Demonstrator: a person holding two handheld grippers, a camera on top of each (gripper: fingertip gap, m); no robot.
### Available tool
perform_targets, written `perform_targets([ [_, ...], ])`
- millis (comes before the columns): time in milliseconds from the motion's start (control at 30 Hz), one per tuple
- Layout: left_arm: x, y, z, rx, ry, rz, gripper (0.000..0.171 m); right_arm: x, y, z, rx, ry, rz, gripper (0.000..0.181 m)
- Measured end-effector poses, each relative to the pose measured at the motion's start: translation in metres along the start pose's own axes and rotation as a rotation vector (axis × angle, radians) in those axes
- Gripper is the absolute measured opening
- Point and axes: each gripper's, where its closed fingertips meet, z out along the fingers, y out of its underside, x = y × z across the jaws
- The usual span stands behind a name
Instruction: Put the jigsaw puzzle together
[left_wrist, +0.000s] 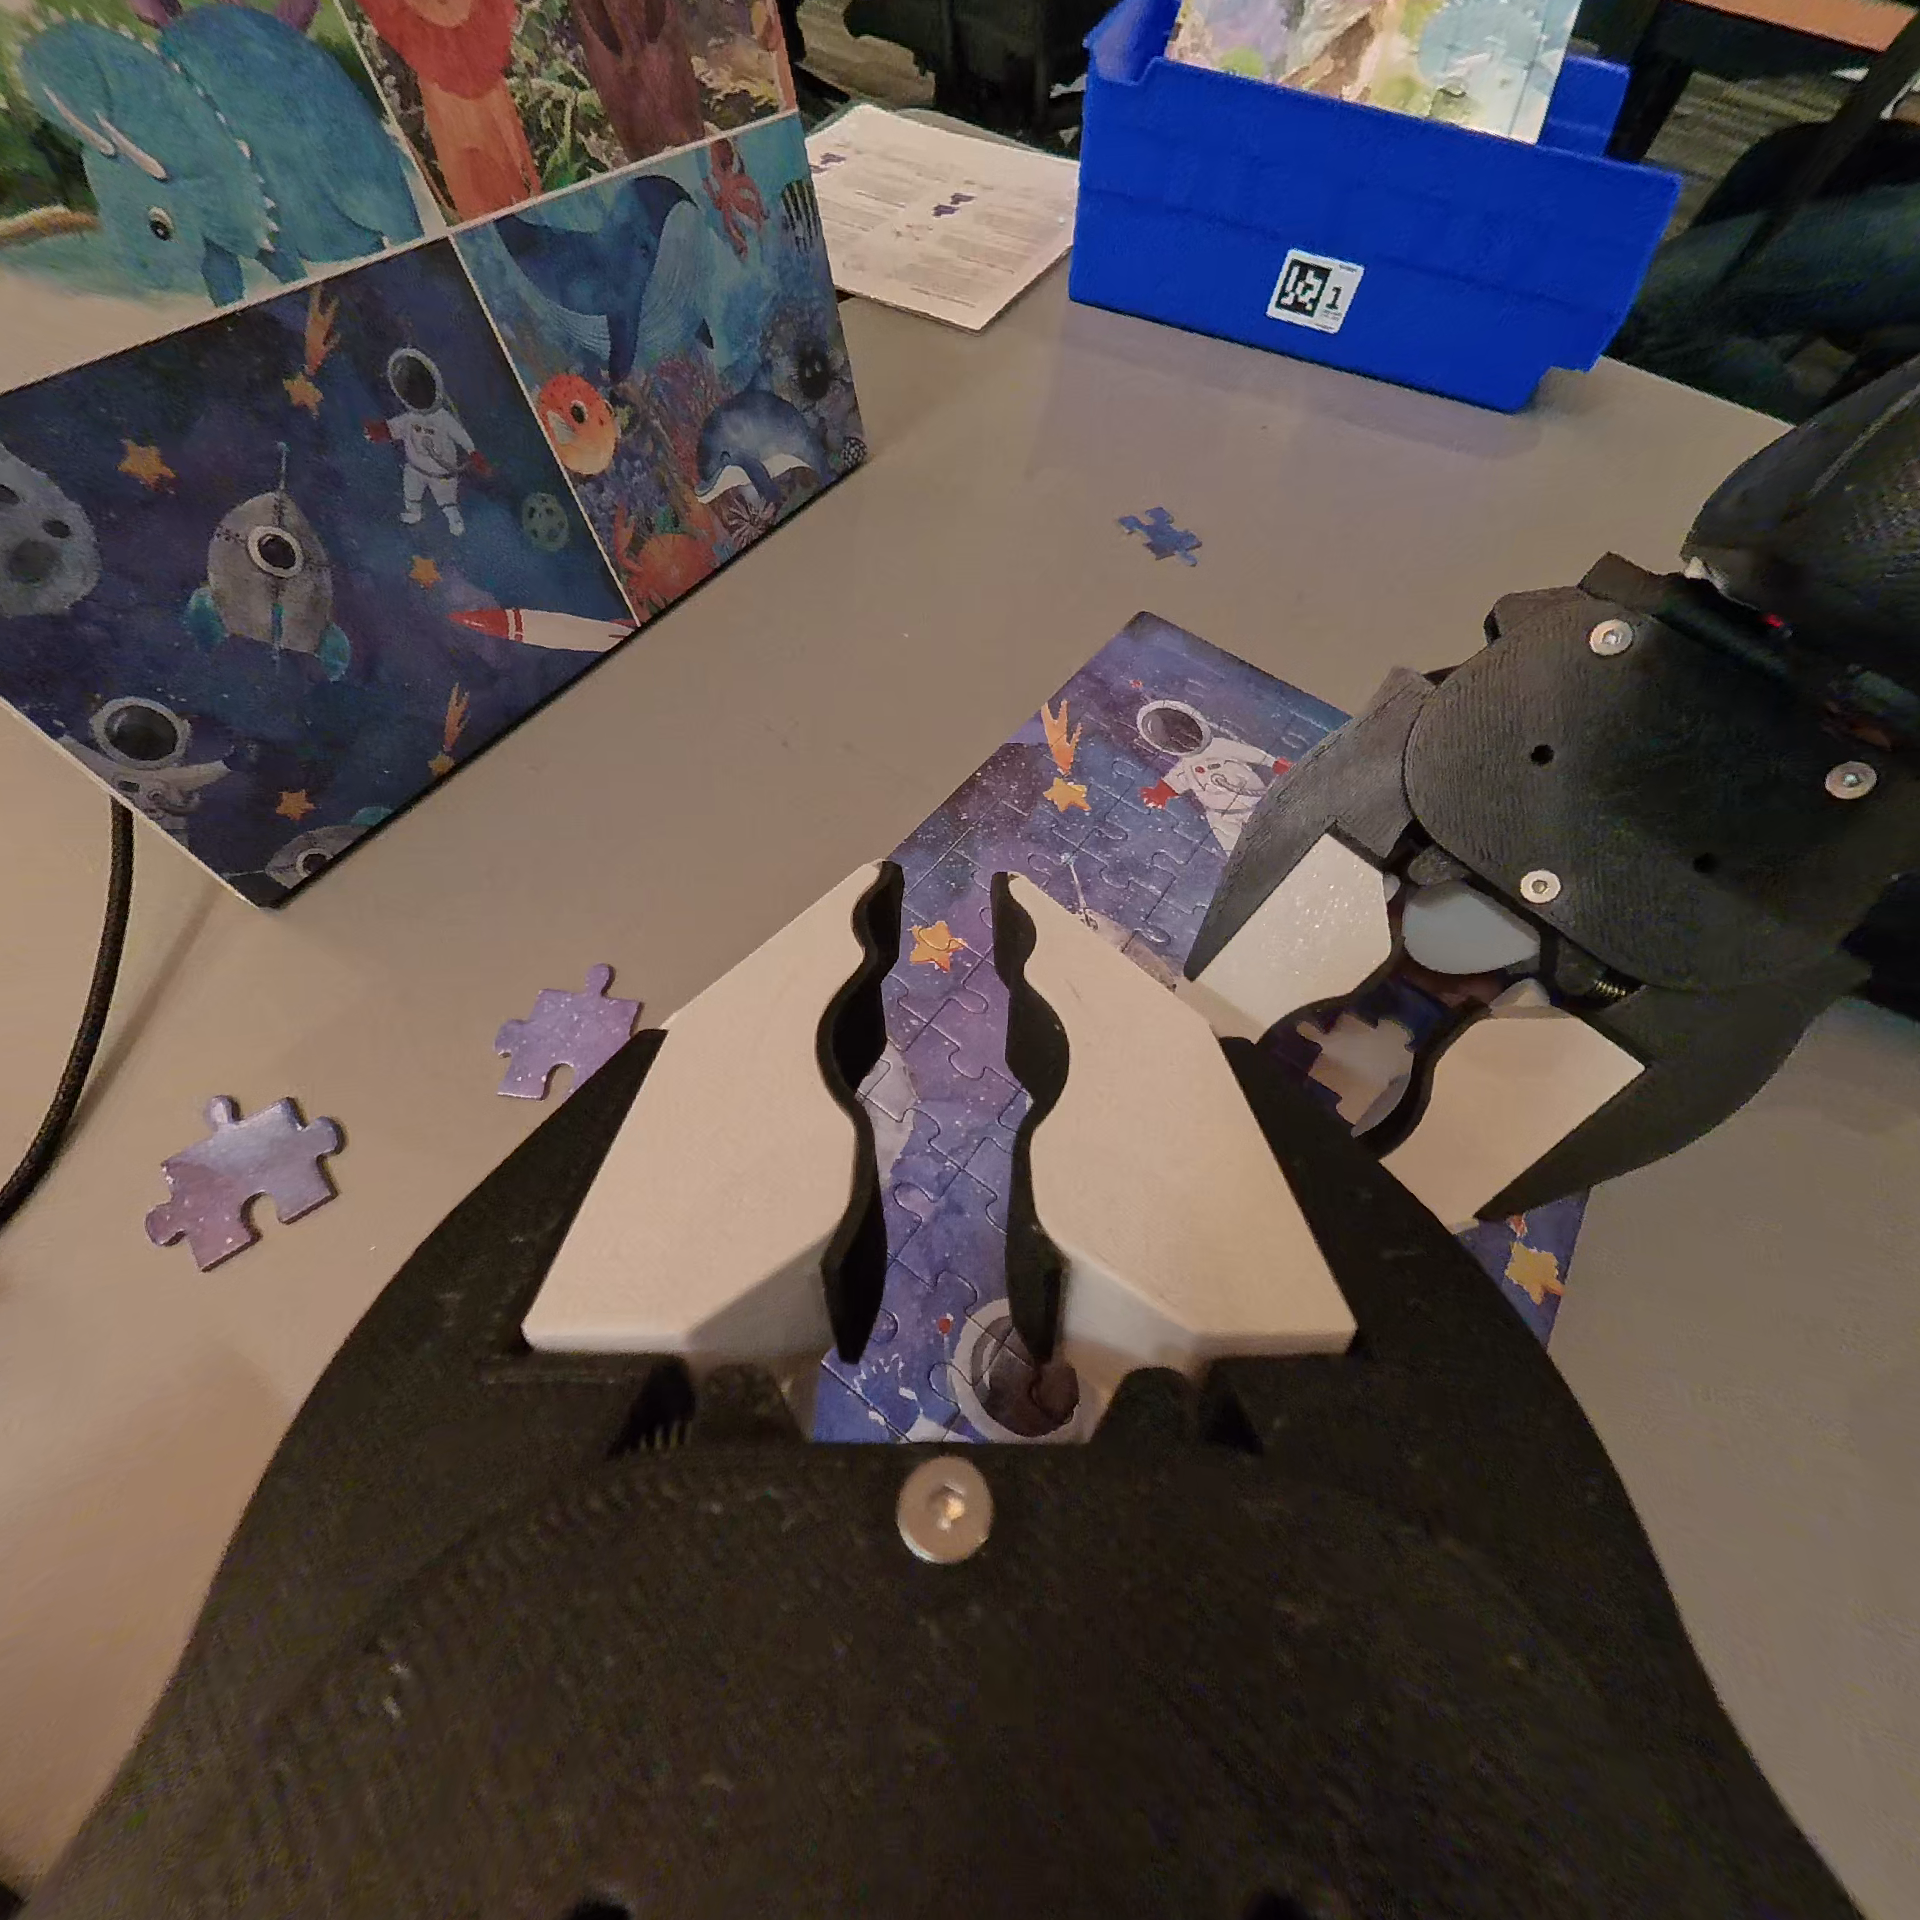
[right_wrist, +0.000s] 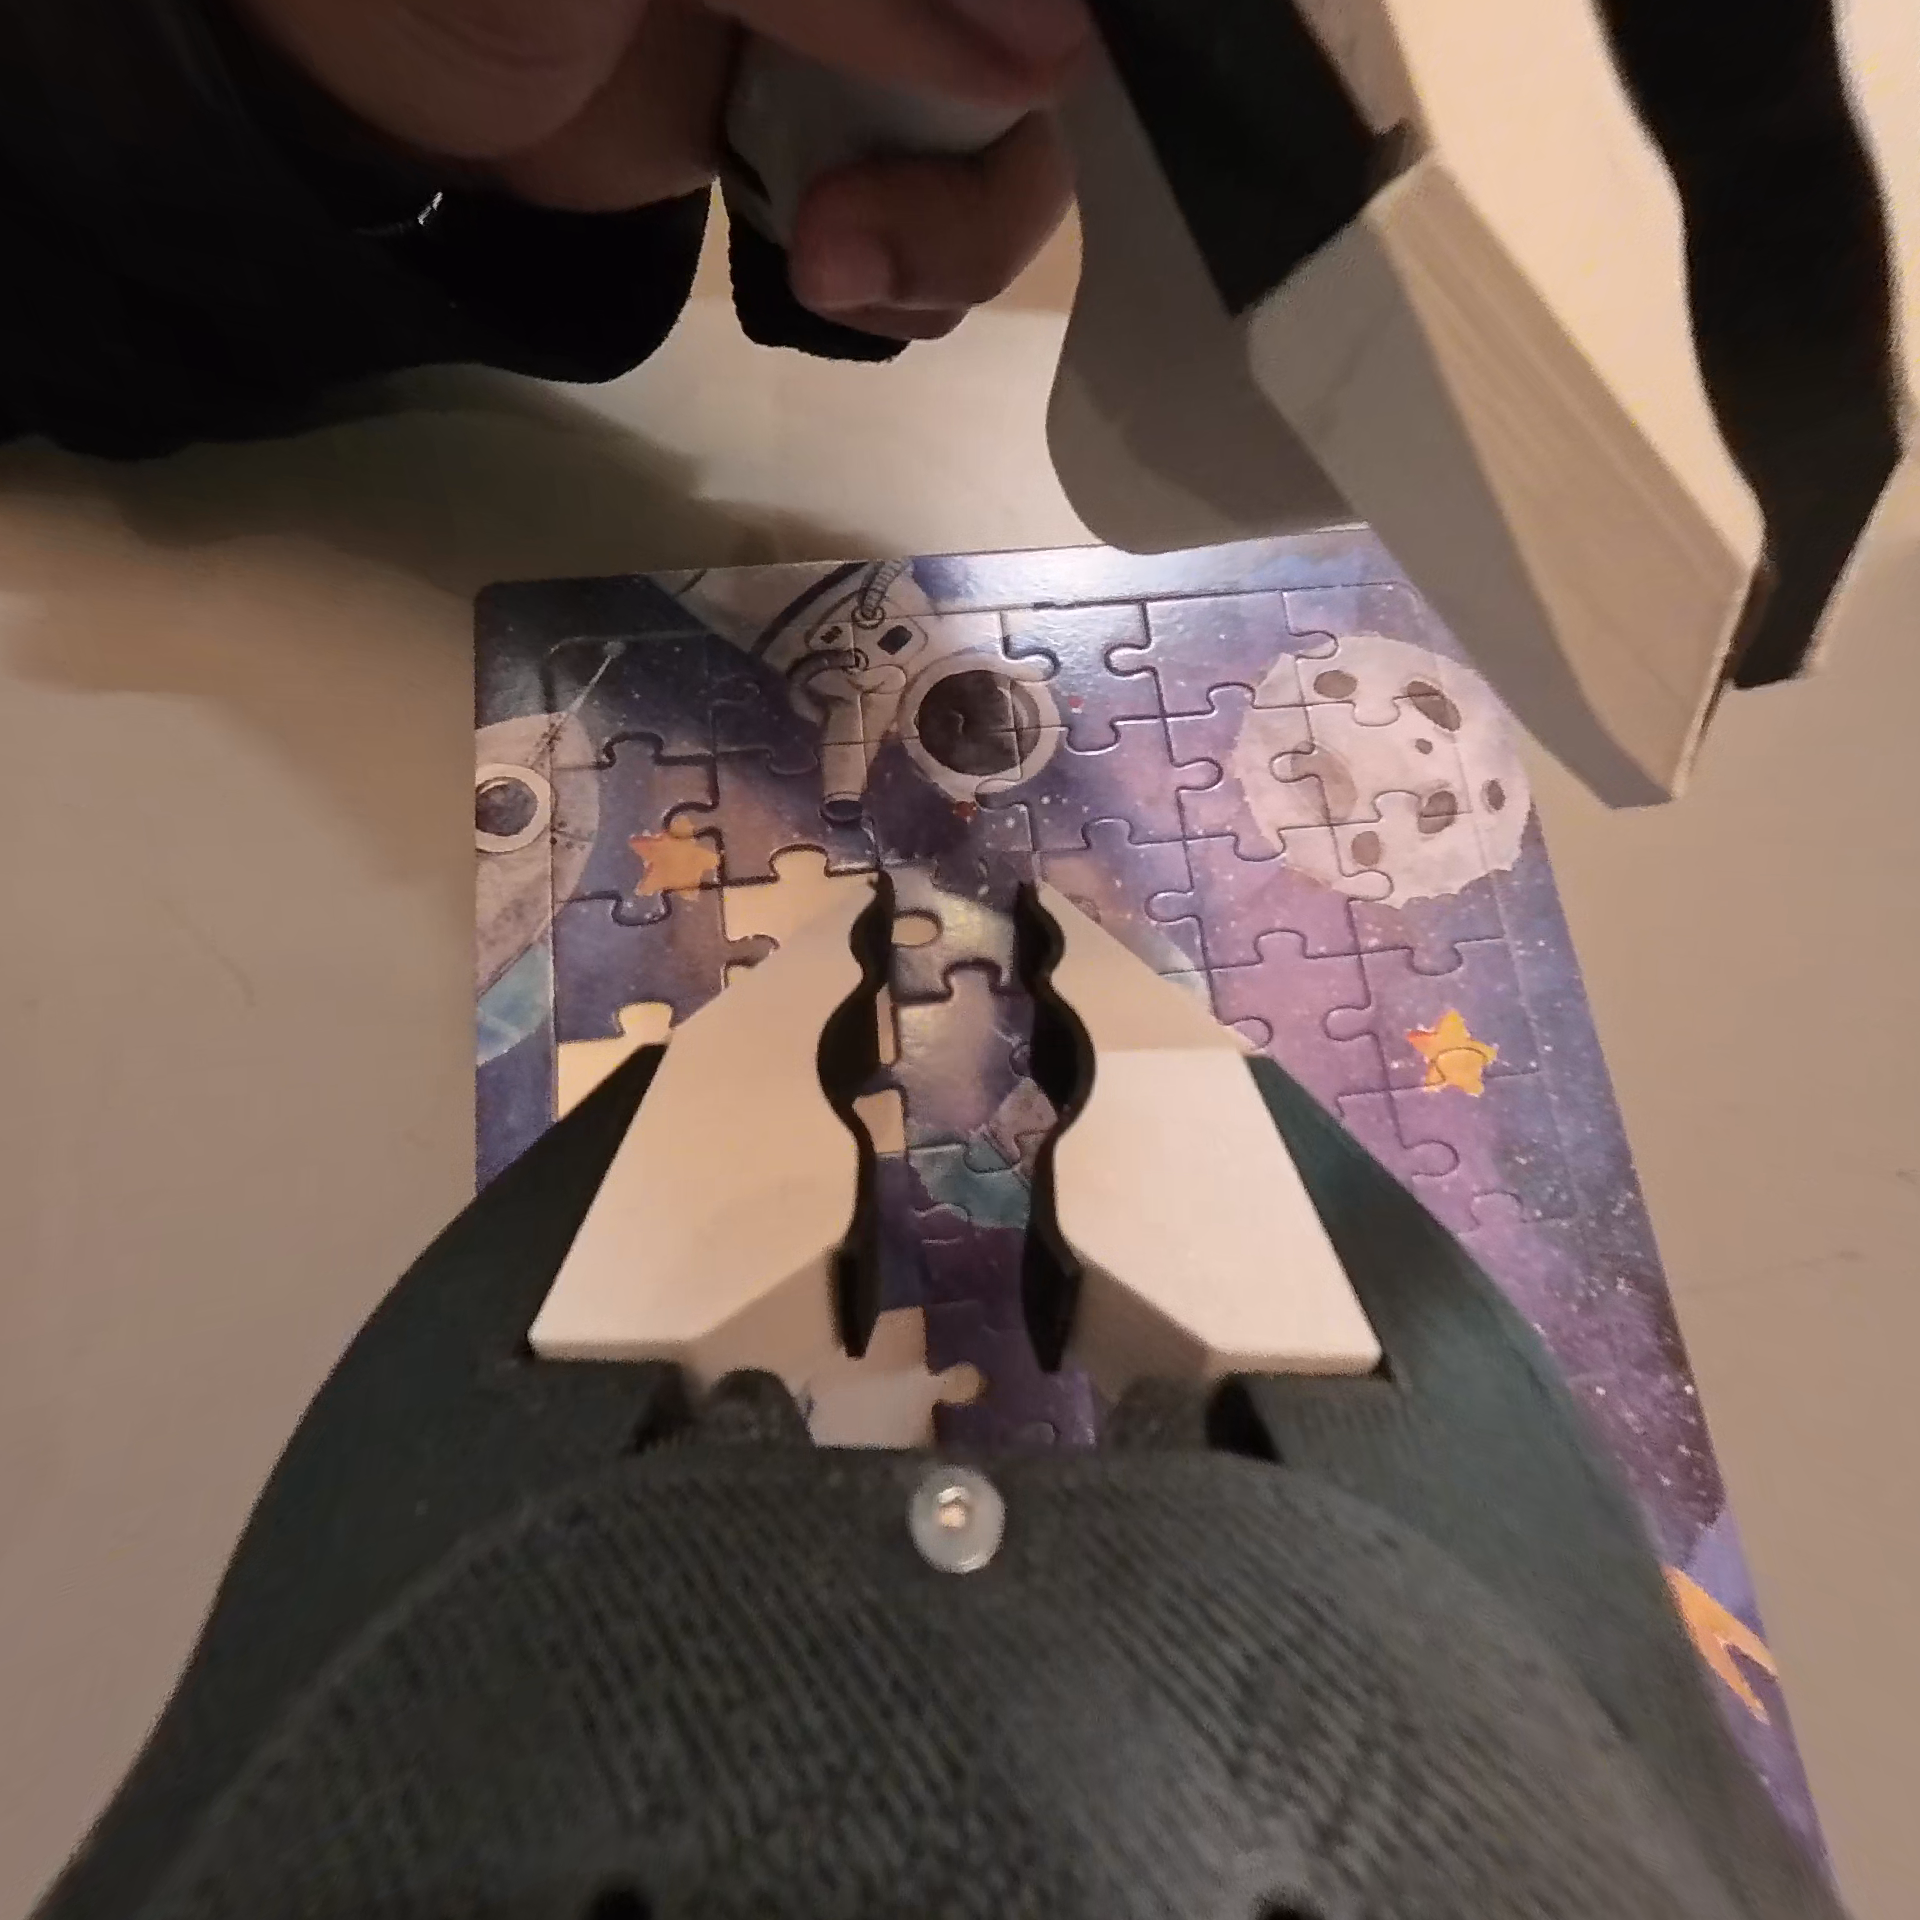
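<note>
The space jigsaw puzzle (left_wrist: 1101, 748) lies flat on the grey table, mostly assembled, with an astronaut, stars and a moon. In the right wrist view the puzzle (right_wrist: 1351, 935) shows bare slots (right_wrist: 769, 904) near its left side. My left gripper (left_wrist: 945, 904) is open and empty just above the puzzle's near part. My right gripper (right_wrist: 956, 894) is open, low over the slots, and nothing shows between its jaws. It also shows in the left wrist view (left_wrist: 1340, 1091). Two purple loose pieces (left_wrist: 566, 1034) (left_wrist: 244, 1179) lie left of the puzzle, and a small blue piece (left_wrist: 1162, 535) lies beyond it.
The puzzle box (left_wrist: 416, 468) with its picture stands tilted at the left. A blue bin (left_wrist: 1351, 208) stands at the back right, with a paper sheet (left_wrist: 935, 208) beside it. A black cable (left_wrist: 94, 1018) runs along the left edge. A hand (right_wrist: 883, 156) shows at the top. One gripper's finger ends stand about 10 cm off the other's. The puzzle (right_wrist: 1351, 935) lies around 6 cm away from my right fingertips. The left camera catches it too, in the left wrist view (left_wrist: 925, 1038).
</note>
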Motion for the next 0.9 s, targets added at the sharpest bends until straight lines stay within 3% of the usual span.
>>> perform_targets([
  [500, 0.0, 0.001, 0.0, -0.003, -0.002, -0.001, 0.015, -0.001, 0.0, -0.001, 0.0, -0.005, 0.009, 0.022],
  [667, 0.0, 0.0, -0.001, 0.0, -0.001, -0.003, 0.015, 0.0, -0.013, -0.01, 0.085, -0.015, 0.031, 0.015],
  [800, 0.0, 0.0, -0.001, -0.001, -0.001, -0.002, 0.015, 0.004, 0.002, -0.001, 0.013, -0.007, 0.048, 0.013],
  [900, 0.0, 0.0, -0.001, 0.0, -0.002, -0.001, 0.015, 0.003, -0.006, -0.005, 0.051, -0.013, 0.052, 0.012],
])
